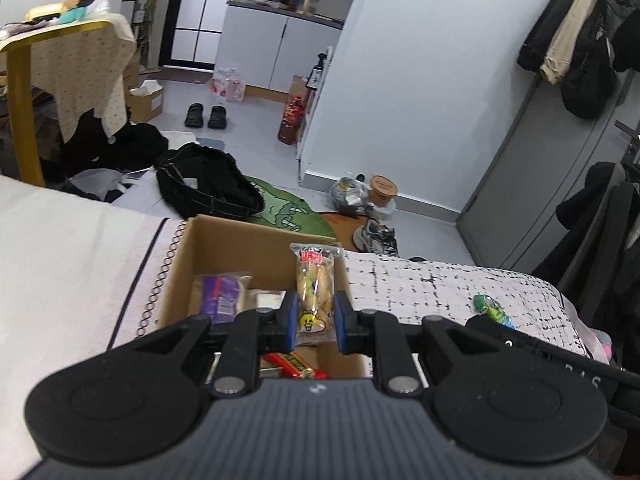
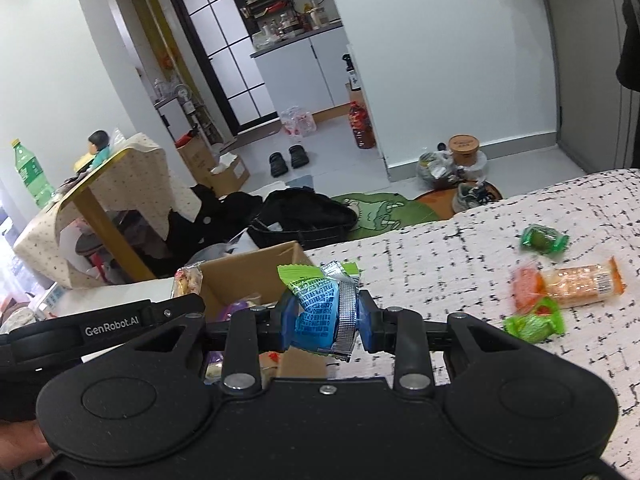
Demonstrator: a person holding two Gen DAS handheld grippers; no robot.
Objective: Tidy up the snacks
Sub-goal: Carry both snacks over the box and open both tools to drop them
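My left gripper [image 1: 315,320] is shut on a clear packet of yellow biscuit sticks [image 1: 314,286], held upright over the open cardboard box [image 1: 224,240] on the bed. In the box lie a purple packet [image 1: 218,294] and a red bar [image 1: 294,364]. My right gripper [image 2: 325,318] is shut on a crumpled blue-and-green foil packet [image 2: 320,308], just right of the cardboard box [image 2: 248,268]. The left gripper's body [image 2: 112,322] shows at the left of the right wrist view, with its packet [image 2: 187,280] poking up behind it.
Loose snacks lie on the patterned bedspread [image 2: 480,240]: two green candies [image 2: 544,238] [image 2: 534,326], an orange cracker pack [image 2: 576,282], and a green sweet [image 1: 490,308]. A black bag [image 1: 208,184], shoes and clutter cover the floor beyond the bed's edge.
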